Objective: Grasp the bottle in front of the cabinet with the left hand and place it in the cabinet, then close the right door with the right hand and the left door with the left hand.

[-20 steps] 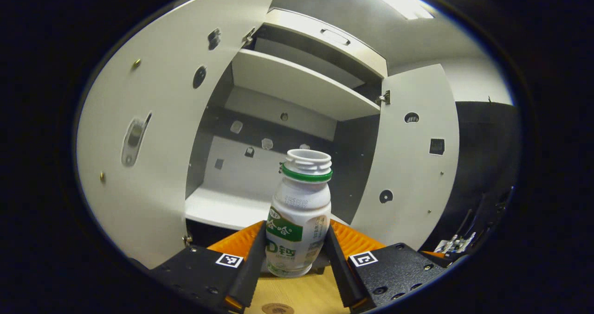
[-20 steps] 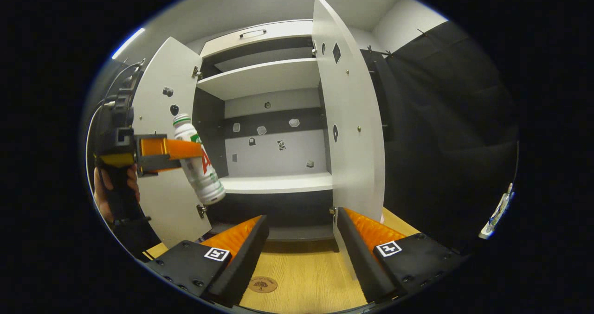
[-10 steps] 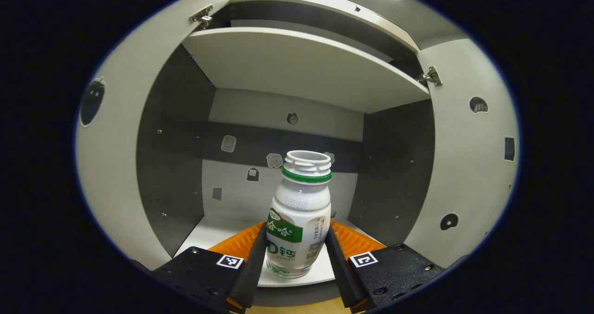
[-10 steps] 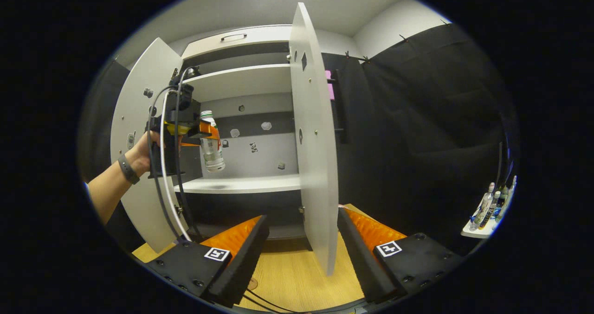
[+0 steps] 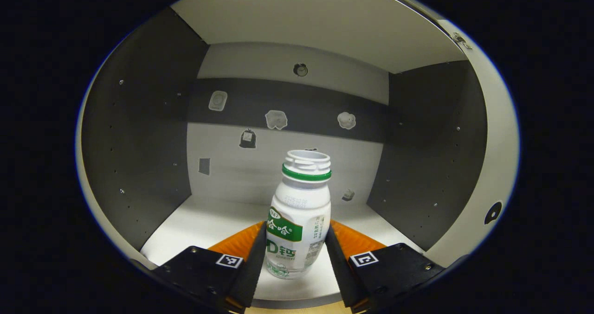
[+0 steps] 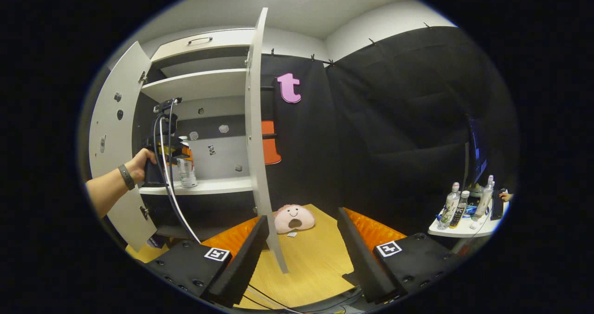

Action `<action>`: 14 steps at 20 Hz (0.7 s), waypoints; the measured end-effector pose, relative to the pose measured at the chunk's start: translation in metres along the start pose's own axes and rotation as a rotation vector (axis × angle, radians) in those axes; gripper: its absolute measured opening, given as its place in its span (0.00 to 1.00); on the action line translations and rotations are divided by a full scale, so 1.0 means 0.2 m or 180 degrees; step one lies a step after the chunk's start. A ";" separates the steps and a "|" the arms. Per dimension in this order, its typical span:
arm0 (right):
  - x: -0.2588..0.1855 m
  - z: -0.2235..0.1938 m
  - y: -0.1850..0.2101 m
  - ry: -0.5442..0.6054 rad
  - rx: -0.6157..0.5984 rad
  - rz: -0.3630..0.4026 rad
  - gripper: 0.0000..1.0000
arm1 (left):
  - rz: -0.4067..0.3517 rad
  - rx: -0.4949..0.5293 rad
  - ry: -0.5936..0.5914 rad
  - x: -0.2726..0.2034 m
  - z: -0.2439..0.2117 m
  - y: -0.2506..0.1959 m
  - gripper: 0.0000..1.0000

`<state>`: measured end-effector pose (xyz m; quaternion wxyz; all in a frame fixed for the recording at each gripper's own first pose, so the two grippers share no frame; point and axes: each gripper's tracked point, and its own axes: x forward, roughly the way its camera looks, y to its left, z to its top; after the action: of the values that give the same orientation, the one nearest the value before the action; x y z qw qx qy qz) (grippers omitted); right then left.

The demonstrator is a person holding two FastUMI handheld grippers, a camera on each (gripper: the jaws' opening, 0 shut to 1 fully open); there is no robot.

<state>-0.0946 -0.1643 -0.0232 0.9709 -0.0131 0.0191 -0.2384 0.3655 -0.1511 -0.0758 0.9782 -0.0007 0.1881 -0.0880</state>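
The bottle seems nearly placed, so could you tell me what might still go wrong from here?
1. The bottle is clamped in the left claw at the shelf's front; released there, it could tip out.
2. It has no cap, so a tilt may spill any contents.
3. The right door stands edge-on between the open right claw and the left arm; swung early, it could hit that arm.

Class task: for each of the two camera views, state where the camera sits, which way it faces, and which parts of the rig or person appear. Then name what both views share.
Left gripper view: rides the left gripper, faces into the cabinet's lower compartment; its fingers clamp the bottle.
Right gripper view: rides the right gripper, outside the cabinet, facing the right door edge-on; a hand holds the left gripper.
Shared: bottle, shelf, cabinet interior.
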 end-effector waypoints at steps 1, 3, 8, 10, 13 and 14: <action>0.01 0.00 -0.01 0.0003 0.0008 -0.0012 0.98 | -0.0015 -0.0009 0.0006 0.00 0.00 -0.01 0.70; 0.02 0.00 0.00 0.0008 0.0018 0.0007 0.98 | -0.0044 -0.0021 0.0001 0.01 -0.01 -0.01 0.73; 0.06 0.00 0.06 0.0002 -0.0001 0.0125 0.98 | -0.0051 -0.0037 -0.0133 -0.01 0.02 0.02 0.97; 0.07 -0.01 0.08 0.0020 -0.0008 0.0165 0.98 | -0.0012 -0.0051 -0.0358 -0.09 0.12 0.05 0.95; 0.07 -0.01 0.11 0.0027 0.0007 0.0227 0.98 | 0.0026 0.0025 -0.0655 -0.25 0.29 0.07 0.94; 0.08 -0.01 0.12 0.0031 0.0014 0.0255 0.98 | 0.0005 0.0067 -0.0726 -0.32 0.33 0.06 0.92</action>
<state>-0.0695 -0.1497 -0.0265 0.9796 -0.0090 0.0238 -0.1994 0.3335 -0.1300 0.0091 0.9933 -0.0002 0.0747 -0.0885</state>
